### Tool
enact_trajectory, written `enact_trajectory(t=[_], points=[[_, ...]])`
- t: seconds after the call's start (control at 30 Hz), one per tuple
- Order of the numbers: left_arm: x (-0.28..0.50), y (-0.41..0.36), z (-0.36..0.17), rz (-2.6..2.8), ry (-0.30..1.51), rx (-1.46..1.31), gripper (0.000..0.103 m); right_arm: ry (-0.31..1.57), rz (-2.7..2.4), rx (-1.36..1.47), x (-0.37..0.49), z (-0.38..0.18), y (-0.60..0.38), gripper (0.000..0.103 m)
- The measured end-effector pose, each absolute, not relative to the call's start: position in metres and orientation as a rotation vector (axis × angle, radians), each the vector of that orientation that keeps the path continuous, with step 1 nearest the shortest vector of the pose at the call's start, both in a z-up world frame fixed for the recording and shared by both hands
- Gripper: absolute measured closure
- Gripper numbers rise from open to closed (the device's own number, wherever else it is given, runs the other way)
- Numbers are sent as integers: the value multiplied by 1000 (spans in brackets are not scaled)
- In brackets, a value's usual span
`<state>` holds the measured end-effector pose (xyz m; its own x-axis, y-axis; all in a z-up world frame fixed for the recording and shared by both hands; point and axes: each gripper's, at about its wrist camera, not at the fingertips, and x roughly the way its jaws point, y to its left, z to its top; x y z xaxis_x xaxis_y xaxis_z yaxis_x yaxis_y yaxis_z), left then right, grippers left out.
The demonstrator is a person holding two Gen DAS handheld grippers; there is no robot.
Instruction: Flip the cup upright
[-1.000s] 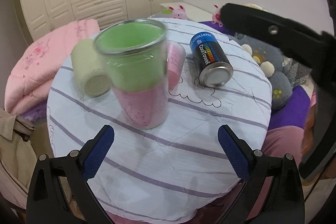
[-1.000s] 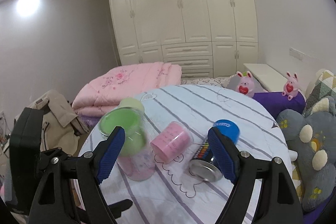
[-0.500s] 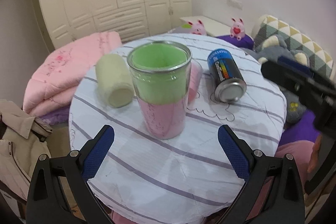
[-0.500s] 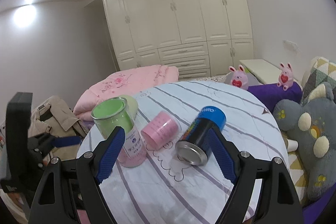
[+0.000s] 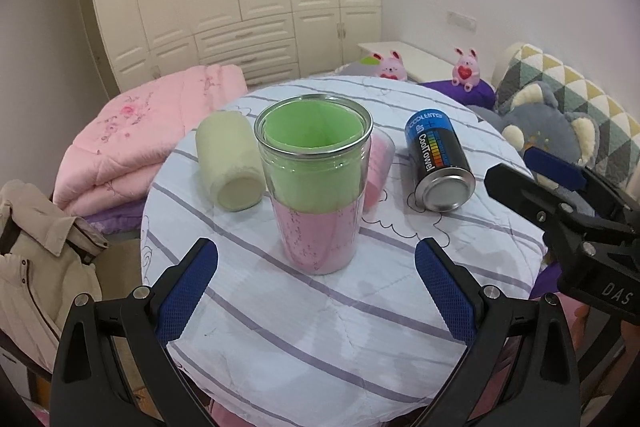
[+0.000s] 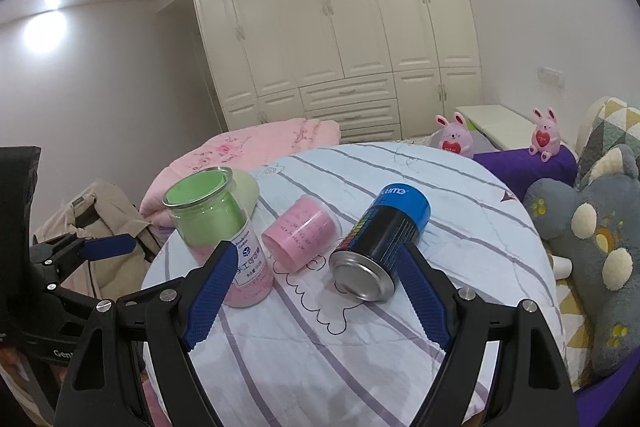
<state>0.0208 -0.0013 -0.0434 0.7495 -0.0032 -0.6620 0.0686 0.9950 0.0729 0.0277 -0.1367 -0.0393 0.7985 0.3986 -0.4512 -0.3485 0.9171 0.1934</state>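
Left wrist view: the left claw (image 5: 316,289) is spread wide, gripping nothing, in front of one upright cup (image 5: 314,183), green above, pink below, standing on the striped worktop (image 5: 320,319). Three containers lie on their sides behind: a cream one (image 5: 232,165), a pink one (image 5: 378,167), and a can (image 5: 438,165) reading "CoolTowel". Right wrist view: the right claw (image 6: 316,297) is likewise spread and empty, with the cup (image 6: 218,233) front left showing a label of Chinese writing; two pink bunnies (image 6: 454,137) sit behind.
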Motion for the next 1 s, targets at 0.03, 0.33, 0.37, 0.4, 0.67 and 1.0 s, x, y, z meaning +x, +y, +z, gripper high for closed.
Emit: enact_trajectory(t=[0.03,0.33,0.37,0.4,0.67,1.0], points=[[21,-1,-44,-36,719,92,3,511,403,108,28,-41,-137,20],[20,6,-40,-3,679,44,3,527,400,186,31,-50,-146,20],[20,5,-40,1,674,49,2,522,395,192,31,-50,-147,20],[20,5,-40,-1,671,55,2,517,392,199,31,-50,-148,20],[18,6,-36,-12,653,30,1,487,336,231,27,-51,-155,20],[19,7,-40,43,650,53,1,497,306,147,25,-53,-141,20]])
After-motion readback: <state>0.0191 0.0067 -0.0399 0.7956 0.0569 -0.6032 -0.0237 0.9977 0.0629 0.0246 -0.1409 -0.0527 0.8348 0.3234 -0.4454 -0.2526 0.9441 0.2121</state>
